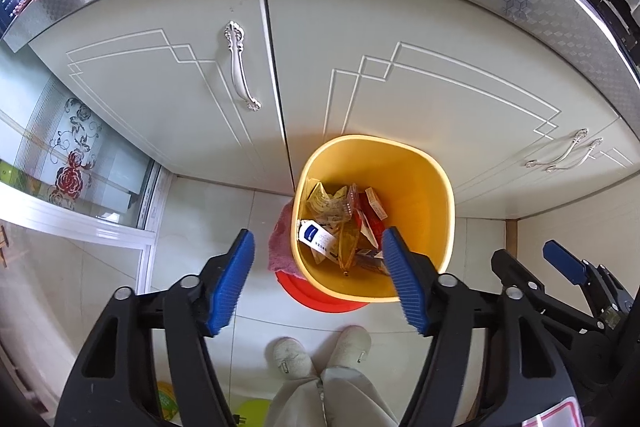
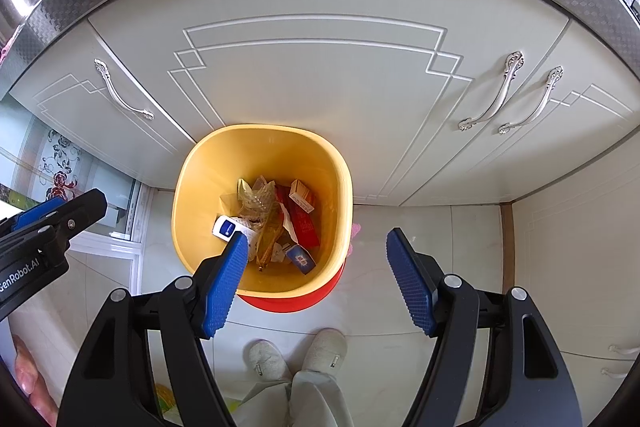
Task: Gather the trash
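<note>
A yellow bin [image 1: 424,187] [image 2: 208,171] stands on the floor against the white cabinets. Inside it lies trash [image 1: 344,223] [image 2: 280,223]: clear crumpled wrappers, red packets, small cartons and a white pack with a blue logo. My left gripper [image 1: 318,255] hangs high above the bin's near left edge, open, nothing between its blue pads. My right gripper [image 2: 316,255] hovers over the bin's near right edge, also open and empty. Each gripper shows at the side of the other's view.
A red object [image 1: 320,301] [image 2: 288,303] sits under the bin's near side and a pink cloth [image 1: 280,247] lies at its left. White cabinet doors [image 1: 160,87] [image 2: 312,87] with silver handles stand behind. A person's two slippers [image 1: 320,351] stand on the tiled floor below.
</note>
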### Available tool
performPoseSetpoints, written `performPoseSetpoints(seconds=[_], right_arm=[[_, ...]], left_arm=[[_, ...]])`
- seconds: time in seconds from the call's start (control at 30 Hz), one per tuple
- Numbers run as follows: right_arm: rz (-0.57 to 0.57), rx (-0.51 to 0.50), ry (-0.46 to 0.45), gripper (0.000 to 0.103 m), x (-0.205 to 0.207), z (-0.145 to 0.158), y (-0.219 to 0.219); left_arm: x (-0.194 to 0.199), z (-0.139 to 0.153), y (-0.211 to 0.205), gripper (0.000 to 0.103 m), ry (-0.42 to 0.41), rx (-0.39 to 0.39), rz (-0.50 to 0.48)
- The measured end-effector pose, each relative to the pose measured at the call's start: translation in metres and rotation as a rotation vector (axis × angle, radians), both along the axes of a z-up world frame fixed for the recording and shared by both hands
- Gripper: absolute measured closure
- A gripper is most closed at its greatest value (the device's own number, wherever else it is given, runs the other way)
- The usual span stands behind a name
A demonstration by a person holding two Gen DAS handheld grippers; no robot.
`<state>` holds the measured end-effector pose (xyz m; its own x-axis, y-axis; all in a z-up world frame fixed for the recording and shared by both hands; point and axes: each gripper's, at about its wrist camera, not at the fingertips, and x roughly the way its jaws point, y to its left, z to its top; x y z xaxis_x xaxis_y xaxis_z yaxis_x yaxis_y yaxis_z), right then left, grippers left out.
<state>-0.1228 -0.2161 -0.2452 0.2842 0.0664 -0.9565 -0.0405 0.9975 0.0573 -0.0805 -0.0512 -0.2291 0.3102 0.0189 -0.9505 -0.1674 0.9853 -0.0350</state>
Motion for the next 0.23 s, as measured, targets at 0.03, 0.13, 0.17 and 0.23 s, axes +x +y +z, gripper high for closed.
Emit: performPoseSetpoints(seconds=[0.03, 0.13, 0.17, 0.23], right_arm=[[0.0, 0.0, 0.0, 0.031, -0.0001, -0.0001, 0.0001], [-0.002, 0.001, 0.002, 0.031, -0.0004, -0.0001, 0.0004], [-0.003, 0.002, 0.003, 0.031, 0.0, -0.0003, 0.0006], [-0.004, 0.002, 0.004, 0.031, -0.0003, -0.0003, 0.0003]], left_arm=[[0.0, 0.0001, 0.0, 0.026, 0.002, 0.001, 0.002], [-0.0004, 0.0005, 0.0004, 0.022, 0.002, -0.006, 0.012], [-0.0001, -0.0001, 0.0004, 0.021, 0.004, -0.006, 0.012], [0.0, -0.0005, 0.0003, 0.021, 0.003, -0.006, 0.009]])
